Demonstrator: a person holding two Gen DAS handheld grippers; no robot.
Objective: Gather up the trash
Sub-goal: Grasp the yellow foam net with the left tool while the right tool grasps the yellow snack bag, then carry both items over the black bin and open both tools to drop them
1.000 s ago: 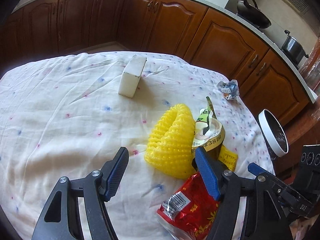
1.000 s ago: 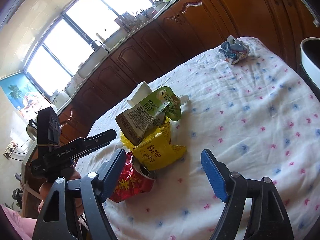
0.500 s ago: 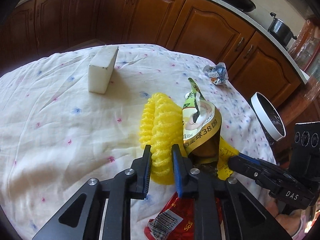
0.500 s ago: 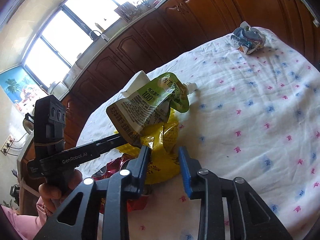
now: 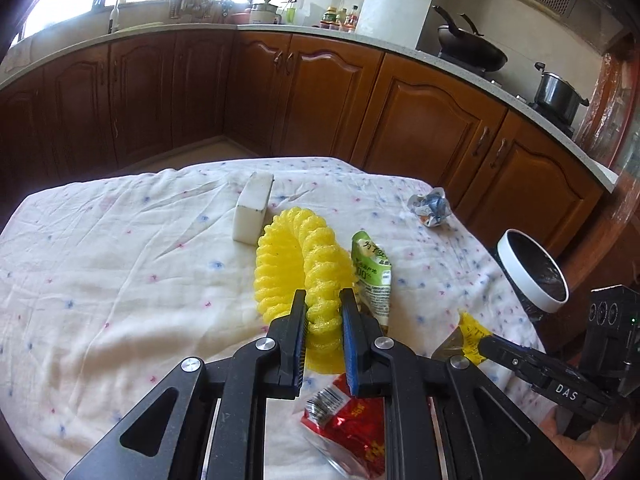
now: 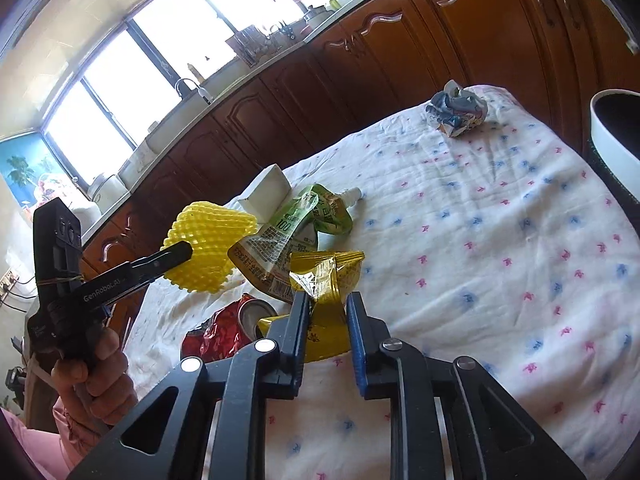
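Your left gripper (image 5: 323,312) is clamped on the yellow foam net (image 5: 298,256), lifted off the tablecloth (image 5: 100,280). Your right gripper (image 6: 328,312) pinches the yellow wrapper (image 6: 326,280). The bin (image 5: 534,276) stands past the table's right edge, open cloth between.

my left wrist camera sits low over the near left of the table (image 5: 100,280), looking along its fingers (image 5: 298,320) toward the far cabinets (image 5: 320,100) and stove. my right wrist camera looks from the near right, tilted, facing left and far toward the windows (image 6: 120,80). both sit close to the trash pile and share the yellow foam net (image 5: 296,248) (image 6: 208,248), green pouch (image 5: 372,272) (image 6: 300,232), white block (image 5: 254,208) (image 6: 266,196), crumpled wrapper (image 5: 431,205) (image 6: 458,108) and bin rim (image 5: 528,280) (image 6: 608,132).
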